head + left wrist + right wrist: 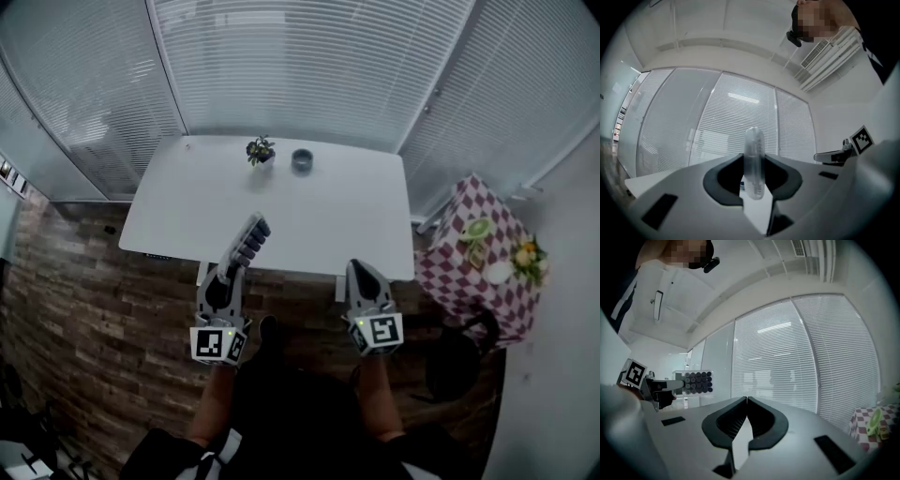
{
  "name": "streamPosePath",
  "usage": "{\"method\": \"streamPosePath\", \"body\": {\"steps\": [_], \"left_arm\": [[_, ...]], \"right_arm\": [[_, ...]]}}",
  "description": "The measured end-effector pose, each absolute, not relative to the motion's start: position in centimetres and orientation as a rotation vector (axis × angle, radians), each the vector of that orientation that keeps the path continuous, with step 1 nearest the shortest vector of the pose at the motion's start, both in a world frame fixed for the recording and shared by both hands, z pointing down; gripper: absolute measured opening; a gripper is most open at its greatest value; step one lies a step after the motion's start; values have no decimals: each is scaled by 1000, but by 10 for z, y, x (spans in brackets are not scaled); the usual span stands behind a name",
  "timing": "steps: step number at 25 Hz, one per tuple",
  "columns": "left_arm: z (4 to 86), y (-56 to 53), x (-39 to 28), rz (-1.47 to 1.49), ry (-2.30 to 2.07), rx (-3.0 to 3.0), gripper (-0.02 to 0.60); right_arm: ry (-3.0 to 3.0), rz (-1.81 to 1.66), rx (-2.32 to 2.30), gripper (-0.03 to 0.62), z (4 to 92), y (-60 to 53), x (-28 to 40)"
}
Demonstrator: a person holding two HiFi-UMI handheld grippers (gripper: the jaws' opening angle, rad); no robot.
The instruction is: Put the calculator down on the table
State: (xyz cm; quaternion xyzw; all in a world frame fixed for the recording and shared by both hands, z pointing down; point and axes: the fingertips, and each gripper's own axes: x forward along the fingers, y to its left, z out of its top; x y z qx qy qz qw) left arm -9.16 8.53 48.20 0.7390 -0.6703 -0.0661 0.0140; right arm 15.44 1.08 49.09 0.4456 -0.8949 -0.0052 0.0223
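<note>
The calculator (249, 240), a clear-cased one with dark round keys, is held on edge in my left gripper (234, 266), just over the near edge of the white table (319, 220). In the left gripper view the calculator (754, 163) stands edge-on between the pads, which press on it. From the right gripper view its keys (696, 382) show at the far left. My right gripper (360, 267) hangs before the table's front edge, shut and empty, its fingertips touching (746, 400).
A small potted plant (261, 150) and a grey bowl (301, 160) stand at the table's far edge. A side table with a checkered cloth (473, 258) carries fruit at the right, with a dark stool (457, 361) in front of it. Window blinds close off the back.
</note>
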Motion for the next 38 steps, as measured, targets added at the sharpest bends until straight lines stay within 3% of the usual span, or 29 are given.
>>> {"method": "streamPosePath", "body": {"steps": [17, 38], "left_arm": [[488, -26, -170, -206, -1961, 2381, 98], [514, -141, -162, -129, -1948, 2350, 98]], "right_arm": [[-2704, 37, 1500, 8, 485, -79, 87], [-2809, 61, 1368, 8, 480, -184, 62]]}}
